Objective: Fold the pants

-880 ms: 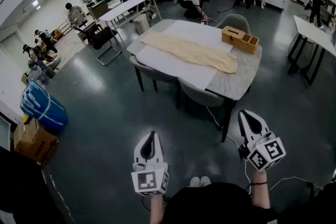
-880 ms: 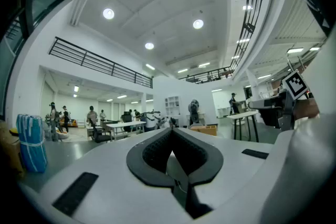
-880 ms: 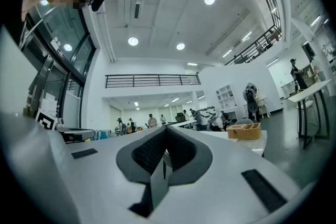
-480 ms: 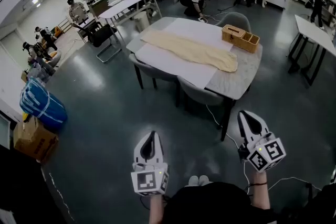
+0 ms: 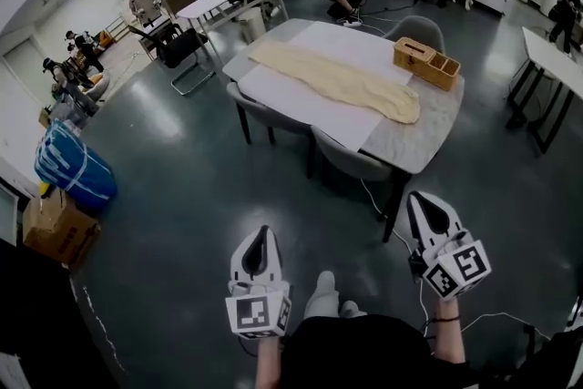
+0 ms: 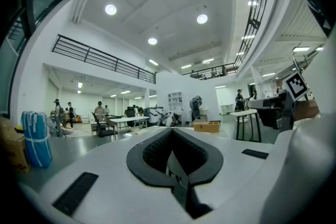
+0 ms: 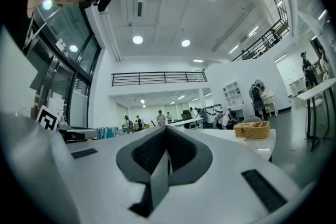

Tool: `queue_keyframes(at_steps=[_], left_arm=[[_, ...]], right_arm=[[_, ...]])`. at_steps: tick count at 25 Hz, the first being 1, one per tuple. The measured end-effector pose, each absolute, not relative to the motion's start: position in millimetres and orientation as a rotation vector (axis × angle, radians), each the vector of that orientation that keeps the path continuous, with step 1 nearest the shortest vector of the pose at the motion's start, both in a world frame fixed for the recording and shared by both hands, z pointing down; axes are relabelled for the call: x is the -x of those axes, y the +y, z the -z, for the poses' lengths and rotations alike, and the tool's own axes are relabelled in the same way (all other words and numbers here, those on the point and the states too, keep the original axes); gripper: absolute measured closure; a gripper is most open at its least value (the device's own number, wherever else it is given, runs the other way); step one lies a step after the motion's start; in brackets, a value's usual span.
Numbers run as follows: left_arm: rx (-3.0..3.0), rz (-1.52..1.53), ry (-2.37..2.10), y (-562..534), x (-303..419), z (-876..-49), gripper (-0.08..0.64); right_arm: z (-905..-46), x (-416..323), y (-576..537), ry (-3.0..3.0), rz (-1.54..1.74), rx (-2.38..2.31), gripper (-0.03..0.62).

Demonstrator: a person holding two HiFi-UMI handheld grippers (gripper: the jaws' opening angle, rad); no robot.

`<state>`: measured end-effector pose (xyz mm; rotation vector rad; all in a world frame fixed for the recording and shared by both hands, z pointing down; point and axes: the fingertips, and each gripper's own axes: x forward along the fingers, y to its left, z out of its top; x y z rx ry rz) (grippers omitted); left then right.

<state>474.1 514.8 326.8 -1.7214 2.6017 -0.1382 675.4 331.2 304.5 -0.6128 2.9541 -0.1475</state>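
The cream pants (image 5: 337, 82) lie stretched out flat on a white sheet across the grey table (image 5: 414, 143), far ahead of me. My left gripper (image 5: 261, 238) and right gripper (image 5: 422, 201) hang over the dark floor well short of the table, both level, shut and empty. In the left gripper view the pads of the left gripper (image 6: 173, 165) meet with nothing between them. The right gripper (image 7: 163, 165) looks the same in its own view, with the table (image 7: 226, 136) ahead at the right.
A wooden box (image 5: 426, 64) stands on the table's right end. Two grey chairs (image 5: 351, 164) are tucked in on the near side. A blue bundle (image 5: 73, 178) and a cardboard box (image 5: 59, 228) sit at the left. People and other tables fill the back.
The table has come a little closer and lower in the head view, and a shoe now shows stepping forward between the grippers. Both grippers stay shut.
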Motion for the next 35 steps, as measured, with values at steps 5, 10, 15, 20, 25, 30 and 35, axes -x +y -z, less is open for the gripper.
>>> queue_keyframes(at_steps=[5, 10, 15, 20, 25, 30, 35], left_arm=[[1.712, 0.161, 2.617, 505, -463, -330, 0.546], [1.72, 0.165, 2.624, 488, -443, -335, 0.546], [1.721, 0.155, 2.617, 462, -413, -344, 0.546], [1.727, 0.138, 2.604, 433, -366, -343, 0.546], [1.749, 0.129, 2.58, 399, -322, -341, 0.546], [1.796, 0.147, 2.562, 370, -285, -346, 0.546], [1.817, 0.142, 2.555, 346, -248, -353, 0.546]], right_arm=[[-308, -661, 319, 2.957, 0.159, 0.602, 0.578], [-314, -644, 300, 2.94, 0.215, 0.615, 0.578], [-320, -617, 277, 2.91, 0.281, 0.564, 0.578], [-317, -579, 251, 2.892, 0.267, 0.569, 0.578], [-320, -542, 221, 2.886, 0.279, 0.619, 0.578], [-323, -506, 196, 2.883, 0.289, 0.668, 0.578], [-328, -472, 172, 2.871, 0.29, 0.706, 0.578]])
